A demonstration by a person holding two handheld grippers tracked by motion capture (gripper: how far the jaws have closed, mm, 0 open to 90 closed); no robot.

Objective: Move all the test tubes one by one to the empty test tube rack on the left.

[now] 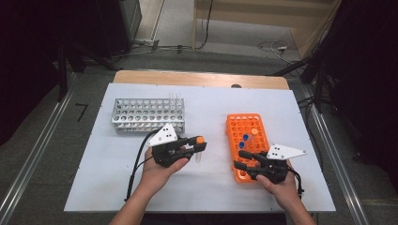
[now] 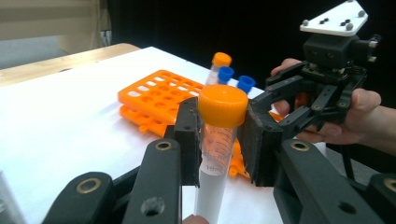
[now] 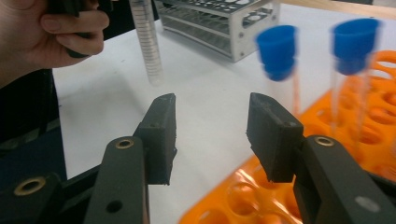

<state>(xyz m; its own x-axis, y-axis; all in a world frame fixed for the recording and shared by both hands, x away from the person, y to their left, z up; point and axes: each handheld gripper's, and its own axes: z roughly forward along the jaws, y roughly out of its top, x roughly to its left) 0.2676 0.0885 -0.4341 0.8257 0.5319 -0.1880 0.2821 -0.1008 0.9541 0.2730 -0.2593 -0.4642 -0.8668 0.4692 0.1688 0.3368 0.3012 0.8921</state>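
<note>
My left gripper (image 1: 198,143) (image 2: 219,119) is shut on a clear tube with an orange cap (image 1: 200,140) (image 2: 222,105). It holds the tube upright just below the cap, above the white mat. The same tube's lower part (image 3: 147,42) stands ahead of my right gripper. An orange tube rack (image 1: 244,129) (image 2: 154,91) (image 3: 373,140) lies at the right. It holds two blue-capped tubes (image 1: 244,140) (image 2: 226,73) (image 3: 278,51) and one orange-capped tube (image 1: 254,131) (image 2: 221,59). My right gripper (image 1: 238,159) (image 3: 212,126) hovers open over the rack's near end, nothing between its jaws.
A metal tube rack (image 1: 148,115) (image 3: 224,18) stands at the back left of the white mat (image 1: 211,103), with clear tubes at its right end. The wooden table edge (image 1: 197,77) runs behind the mat. Cables lie on the floor beyond.
</note>
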